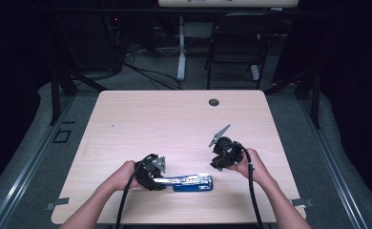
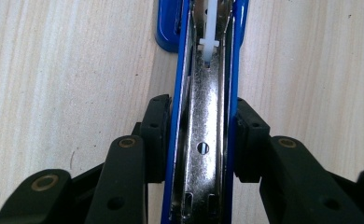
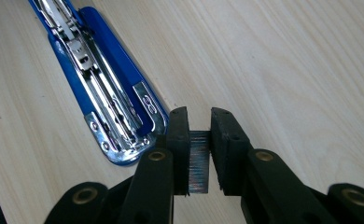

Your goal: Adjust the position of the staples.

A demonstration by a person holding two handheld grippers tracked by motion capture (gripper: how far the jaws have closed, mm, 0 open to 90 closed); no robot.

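From the high view, a blue stapler [image 1: 192,182] lies flat near the front edge of the wooden table [image 1: 174,119]. The left gripper [image 1: 151,177] squeezes one end of it, likely so it cannot slide. The right gripper [image 1: 218,162] hangs just above the table, a little past the stapler's other end. In the left gripper view, the two black jaws press on the blue sides of the stapler [image 2: 203,140], partly closed around it. The shiny metal channel inside faces up, so the stapler is opened, ready to be filled. In the right gripper view, the right gripper [image 3: 199,154] pinches a small strip of staples [image 3: 199,168] tight between its nearly closed jaws. The open stapler [image 3: 105,107] lies just beside it, so the staples can probably go in next.
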